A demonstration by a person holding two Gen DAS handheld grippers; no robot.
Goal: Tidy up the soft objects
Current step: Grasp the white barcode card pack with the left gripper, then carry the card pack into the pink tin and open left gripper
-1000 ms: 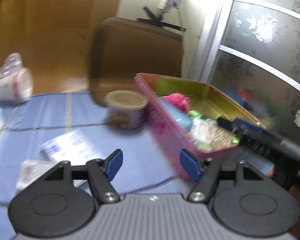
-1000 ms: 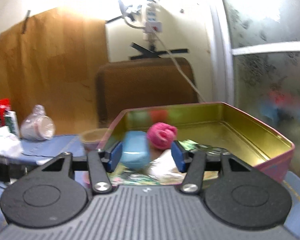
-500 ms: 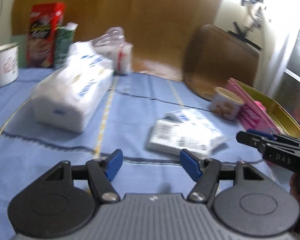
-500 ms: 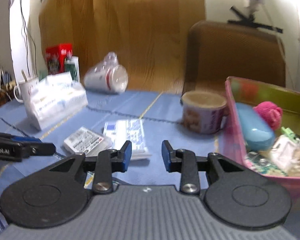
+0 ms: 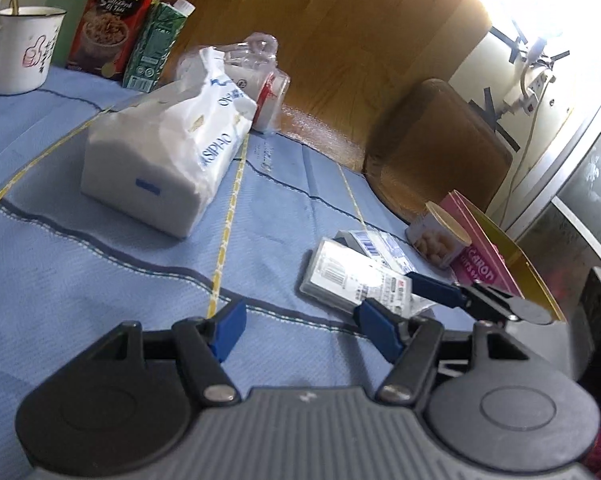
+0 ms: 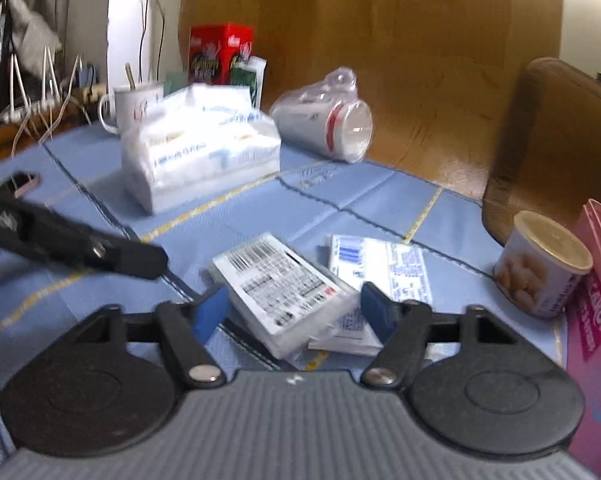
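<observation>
A blue tablecloth (image 6: 360, 200) covers the table. The left gripper (image 5: 300, 332) hovers with jaws apart and empty; just right, the flat tissue packet (image 6: 284, 284) lies between the right gripper (image 6: 294, 312)'s opening jaws, untouched, a pink tin (image 6: 596, 304) far right.

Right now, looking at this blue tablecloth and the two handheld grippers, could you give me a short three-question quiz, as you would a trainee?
1. True or false: the flat white packet with a barcode label lies between the right gripper pads.
2. Which stands nearest the pink metal tin? A) white enamel mug B) small round paper-lidded tub C) big white tissue pack
3. Fill in: the left gripper holds ___.

Key: 1 true, untouched while the jaws are opening; 2 B; 3 nothing.
</observation>
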